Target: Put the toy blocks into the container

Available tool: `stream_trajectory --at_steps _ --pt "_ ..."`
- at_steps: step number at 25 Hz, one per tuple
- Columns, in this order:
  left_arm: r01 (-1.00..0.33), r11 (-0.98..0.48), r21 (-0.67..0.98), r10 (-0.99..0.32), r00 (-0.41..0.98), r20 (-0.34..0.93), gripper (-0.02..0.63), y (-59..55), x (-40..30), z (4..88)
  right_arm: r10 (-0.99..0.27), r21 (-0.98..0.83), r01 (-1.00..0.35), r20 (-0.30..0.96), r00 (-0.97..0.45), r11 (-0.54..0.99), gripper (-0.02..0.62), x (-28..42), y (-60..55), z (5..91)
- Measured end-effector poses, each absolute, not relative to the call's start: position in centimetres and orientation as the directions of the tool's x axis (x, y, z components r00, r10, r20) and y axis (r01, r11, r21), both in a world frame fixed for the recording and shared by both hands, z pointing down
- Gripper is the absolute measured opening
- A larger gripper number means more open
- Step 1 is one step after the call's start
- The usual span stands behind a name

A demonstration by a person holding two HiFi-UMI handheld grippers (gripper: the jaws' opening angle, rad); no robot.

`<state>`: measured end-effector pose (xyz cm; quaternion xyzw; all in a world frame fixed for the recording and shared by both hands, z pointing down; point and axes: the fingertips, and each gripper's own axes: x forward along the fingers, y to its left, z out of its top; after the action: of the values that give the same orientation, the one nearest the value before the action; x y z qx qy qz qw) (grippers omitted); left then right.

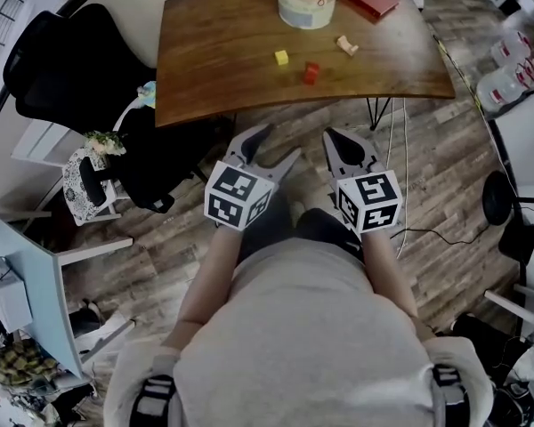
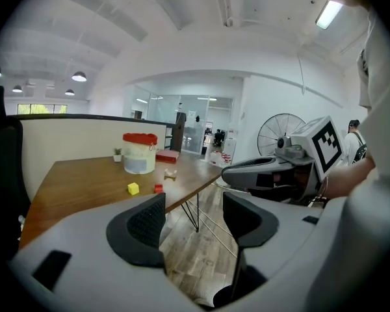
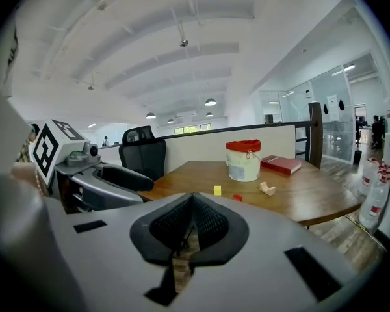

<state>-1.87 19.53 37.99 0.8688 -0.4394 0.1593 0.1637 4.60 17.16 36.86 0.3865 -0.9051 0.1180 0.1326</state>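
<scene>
Showing sth yellowish inside, red-rimmed container sits on table.

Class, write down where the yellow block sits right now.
In the head view, the yellow block lies on the wooden table, just left of the red block, with the white container beyond it.

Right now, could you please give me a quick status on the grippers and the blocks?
Left gripper open, empty; right gripper shut, empty. Yellow block, red block, wooden block on table, container beyond. Nothing in the way.
</scene>
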Motion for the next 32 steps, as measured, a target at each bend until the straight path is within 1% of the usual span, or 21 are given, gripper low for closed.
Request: stream_trajectory --at_steps 3,8,14,28,32 --pt "-0.813 -0.562 0.154 -0.693 0.564 0.449 0.29 18.6 -2.0 38.7 -0.67 -0.132 -0.737 0.336 -0.662 0.663 0.011 5.0 16.1 37.4" --pt "-0.806 -0.566 0.172 -0.679 0.574 0.457 0.302 16.6 -2.2 39.4 -0.677 -0.147 -0.751 0.349 -0.648 0.644 0.011 5.5 14.4 38.3" --pt "-0.773 -0.606 0.187 -0.634 0.612 0.473 0.307 13.3 -2.2 40.5 -0.69 -0.169 -0.762 0.335 -0.641 0.625 0.011 4.0 10.8 38.7" --pt "-0.65 -0.722 0.238 -0.521 0.736 0.432 0.307 -1.8 -3.5 40.3 -0.762 -0.114 -0.83 0.347 -0.548 0.546 0.011 1.9 -2.6 37.5" --pt "-0.627 -0.744 0.232 -0.502 0.754 0.424 0.307 -5.4 -4.2 40.0 -0.774 -0.102 -0.845 0.355 -0.524 0.525 0.011 1.0 -6.0 37.6"
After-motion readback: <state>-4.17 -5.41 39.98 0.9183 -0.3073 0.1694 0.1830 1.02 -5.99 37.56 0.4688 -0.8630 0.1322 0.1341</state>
